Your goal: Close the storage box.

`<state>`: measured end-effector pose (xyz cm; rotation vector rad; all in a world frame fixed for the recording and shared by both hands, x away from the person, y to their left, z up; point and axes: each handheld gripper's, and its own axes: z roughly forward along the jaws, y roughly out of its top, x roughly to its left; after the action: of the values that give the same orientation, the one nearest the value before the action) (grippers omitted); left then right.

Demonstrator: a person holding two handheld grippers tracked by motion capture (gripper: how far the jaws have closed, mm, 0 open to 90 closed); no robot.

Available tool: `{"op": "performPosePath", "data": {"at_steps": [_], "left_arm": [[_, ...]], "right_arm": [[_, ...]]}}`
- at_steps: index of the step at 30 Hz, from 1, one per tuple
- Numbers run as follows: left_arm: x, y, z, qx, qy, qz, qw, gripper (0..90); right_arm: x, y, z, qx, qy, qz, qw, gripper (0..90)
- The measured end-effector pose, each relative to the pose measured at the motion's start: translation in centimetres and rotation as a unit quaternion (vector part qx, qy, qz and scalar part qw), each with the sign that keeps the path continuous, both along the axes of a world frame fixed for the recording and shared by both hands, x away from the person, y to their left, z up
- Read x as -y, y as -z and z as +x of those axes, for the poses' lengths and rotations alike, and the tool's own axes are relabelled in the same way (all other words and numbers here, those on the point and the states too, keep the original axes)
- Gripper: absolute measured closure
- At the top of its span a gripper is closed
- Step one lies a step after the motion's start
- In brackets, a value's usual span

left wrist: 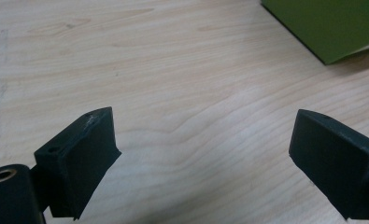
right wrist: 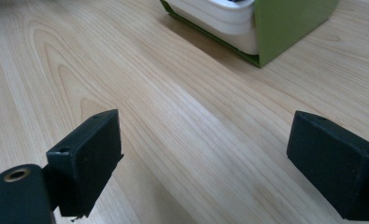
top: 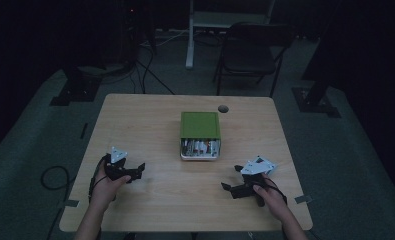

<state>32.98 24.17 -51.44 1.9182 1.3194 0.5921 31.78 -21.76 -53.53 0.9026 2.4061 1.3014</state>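
Dim room, wooden bench (top: 150, 200); green box (top: 200, 125) at frame centre, probably light, rigid: grasp side walls. Left gripper (top: 137, 171), right gripper (top: 228, 188) both spread, empty.

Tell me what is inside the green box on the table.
The green box has a white tray showing at its open near end, with small items in it, some with red marks, too small to identify. The green lid covers everything further back.
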Motion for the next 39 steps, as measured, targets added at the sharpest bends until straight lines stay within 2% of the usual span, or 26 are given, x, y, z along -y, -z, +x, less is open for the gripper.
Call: {"op": "performPosePath", "data": {"at_steps": [7,11,19,22,24,31,34,39], "left_arm": [[-1.1,0.3,-1.0,-0.003,-0.021,-0.006,0.9998,8.0],[-1.7,0.3,-1.5,-0.006,-0.031,0.012,0.9994,8.0],[-2.4,0.6,-2.6,-0.013,-0.039,0.024,0.9989,8.0],[-2.5,0.8,-3.0,-0.013,-0.032,0.014,0.9993,8.0],[-2.4,0.9,-3.4,-0.016,-0.027,0.018,0.9993,8.0],[-2.7,1.4,-4.4,-0.028,-0.020,0.033,0.9989,7.9],[-2.8,1.7,-4.5,-0.035,-0.020,0.043,0.9983,8.0],[-2.7,2.2,-4.6,-0.041,-0.022,0.042,0.9980,8.0]], "right_arm": [[0.9,0.3,-0.6,-0.005,0.006,-0.005,1.0000,9.8],[1.5,0.4,-0.9,-0.005,0.016,-0.006,0.9998,9.8],[2.5,0.7,-1.3,-0.005,0.029,-0.020,0.9994,9.8],[2.9,0.8,-1.5,-0.009,0.037,-0.019,0.9991,9.8],[3.2,0.9,-1.6,-0.013,0.045,-0.020,0.9987,9.8],[4.1,1.2,-2.0,-0.014,0.053,-0.041,0.9977,9.8],[4.5,1.3,-2.0,-0.017,0.061,-0.059,0.9963,9.8],[4.7,1.5,-2.0,-0.029,0.058,-0.083,0.9945,9.8]]}}
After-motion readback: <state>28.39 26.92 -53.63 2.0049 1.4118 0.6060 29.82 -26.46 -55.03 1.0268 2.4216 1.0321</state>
